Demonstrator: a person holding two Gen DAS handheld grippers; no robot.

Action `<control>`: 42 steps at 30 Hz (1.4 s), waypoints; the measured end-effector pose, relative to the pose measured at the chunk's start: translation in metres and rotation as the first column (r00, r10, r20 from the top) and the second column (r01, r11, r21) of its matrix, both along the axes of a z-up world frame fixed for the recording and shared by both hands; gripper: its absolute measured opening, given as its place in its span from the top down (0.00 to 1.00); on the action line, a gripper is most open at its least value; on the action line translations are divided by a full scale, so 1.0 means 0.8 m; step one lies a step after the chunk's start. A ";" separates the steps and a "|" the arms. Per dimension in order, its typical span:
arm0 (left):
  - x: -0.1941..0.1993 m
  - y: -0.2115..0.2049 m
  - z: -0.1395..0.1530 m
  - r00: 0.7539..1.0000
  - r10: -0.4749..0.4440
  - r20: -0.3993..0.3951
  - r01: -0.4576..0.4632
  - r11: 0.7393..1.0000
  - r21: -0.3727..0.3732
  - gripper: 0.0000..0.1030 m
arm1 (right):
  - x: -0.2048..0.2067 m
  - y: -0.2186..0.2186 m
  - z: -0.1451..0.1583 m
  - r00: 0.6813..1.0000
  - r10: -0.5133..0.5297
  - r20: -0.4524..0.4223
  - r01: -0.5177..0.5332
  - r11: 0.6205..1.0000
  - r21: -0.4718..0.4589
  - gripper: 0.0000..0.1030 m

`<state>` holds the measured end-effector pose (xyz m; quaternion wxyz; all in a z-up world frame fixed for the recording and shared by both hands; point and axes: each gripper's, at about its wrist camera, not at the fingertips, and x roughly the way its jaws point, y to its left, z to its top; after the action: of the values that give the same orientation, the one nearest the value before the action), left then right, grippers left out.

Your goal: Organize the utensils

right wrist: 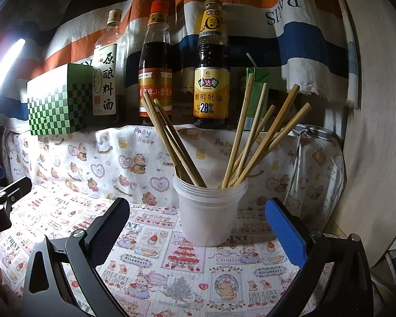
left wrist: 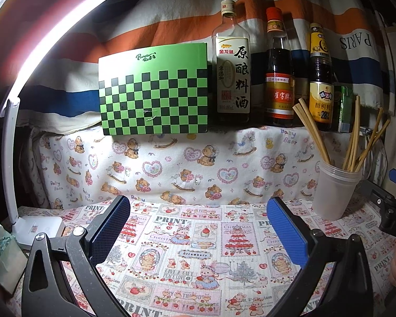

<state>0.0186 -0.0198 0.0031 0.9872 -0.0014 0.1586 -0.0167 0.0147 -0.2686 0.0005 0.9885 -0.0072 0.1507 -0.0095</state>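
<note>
Down low, the left gripper point(left wrist: 198, 227) has its two fingers spread wide apart, and nothing is between them — only the picture cloth point(left wrist: 187, 259) on the table. The right gripper point(right wrist: 196, 227) is wide open too, and it holds nothing. Just past its fingers stands a see-through plastic cup point(right wrist: 208, 211), upright on the cloth. Wooden chopsticks point(right wrist: 253, 142) stand in the cup and lean out to both sides like a fan. From the left gripper's camera, the same cup point(left wrist: 335, 192) sits off to the right, near the other gripper. Behind the cup a teddy-bear cloth point(left wrist: 171, 163) hangs over a step. On top of the step stand a green checked box point(left wrist: 153, 89) and three sauce bottles point(left wrist: 278, 68) — all in a row.
</note>
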 end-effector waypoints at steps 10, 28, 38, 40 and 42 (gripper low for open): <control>0.000 0.001 0.000 1.000 0.001 0.000 -0.001 1.000 0.001 0.00 | 0.000 0.000 0.001 1.000 0.002 -0.001 -0.002 1.000 -0.005 0.00; 0.001 0.001 0.000 1.000 -0.001 0.000 0.001 1.000 0.001 0.00 | 0.001 0.000 0.000 1.000 0.002 -0.001 -0.002 1.000 -0.005 0.00; 0.001 0.003 -0.001 1.000 -0.001 -0.001 0.001 1.000 0.001 0.00 | 0.002 0.001 -0.001 1.000 0.017 -0.014 -0.017 1.000 0.004 0.00; 0.000 0.003 -0.001 1.000 -0.001 -0.001 0.001 1.000 0.001 0.00 | 0.002 0.001 -0.002 1.000 0.013 -0.014 -0.013 1.000 0.001 0.00; 0.000 0.003 -0.001 1.000 -0.001 -0.002 0.001 1.000 0.001 0.00 | 0.002 0.001 -0.002 1.000 0.015 -0.013 -0.015 1.000 0.002 0.00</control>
<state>0.0189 -0.0172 0.0023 0.9870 -0.0011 0.1595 -0.0169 0.0163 -0.2681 -0.0013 0.9876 -0.0074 0.1570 -0.0018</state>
